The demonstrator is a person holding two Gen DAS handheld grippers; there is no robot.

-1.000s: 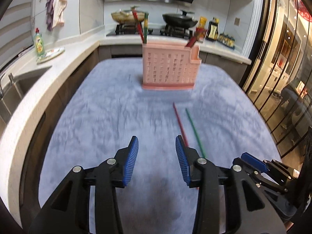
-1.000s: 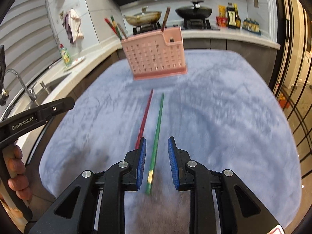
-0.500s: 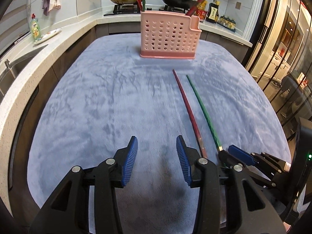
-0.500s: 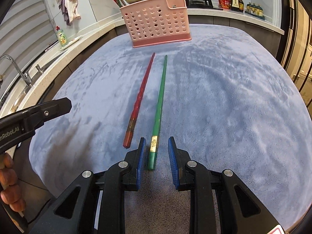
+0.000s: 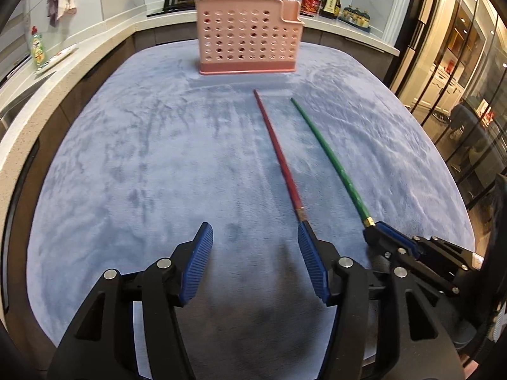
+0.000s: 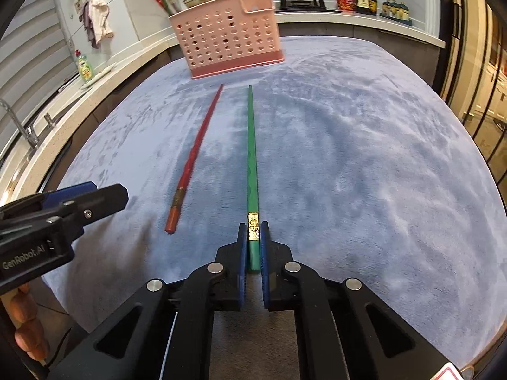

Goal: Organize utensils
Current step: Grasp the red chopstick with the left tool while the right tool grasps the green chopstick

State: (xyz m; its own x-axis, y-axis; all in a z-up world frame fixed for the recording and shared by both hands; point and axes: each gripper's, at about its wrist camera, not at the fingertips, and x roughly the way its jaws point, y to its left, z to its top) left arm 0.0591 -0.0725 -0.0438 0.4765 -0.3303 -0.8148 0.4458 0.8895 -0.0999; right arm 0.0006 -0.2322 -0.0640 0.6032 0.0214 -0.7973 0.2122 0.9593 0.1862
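Right hand-held gripper [image 6: 253,232], angled down, clenches the green chopstick [image 6: 252,155] (left hand-held gripper [image 5: 253,237] gapes, widening, empty).

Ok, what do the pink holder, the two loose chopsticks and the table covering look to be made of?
Pink holder: moulded plastic, matte, with punched round holes and a smooth rim. Green chopstick and red chopstick: hard, glossy, evenly coloured with a gold band near the thick end; lacquered wood or resin, cannot tell which. Table covering: soft plush fabric, grey-blue, with brush marks in the nap.
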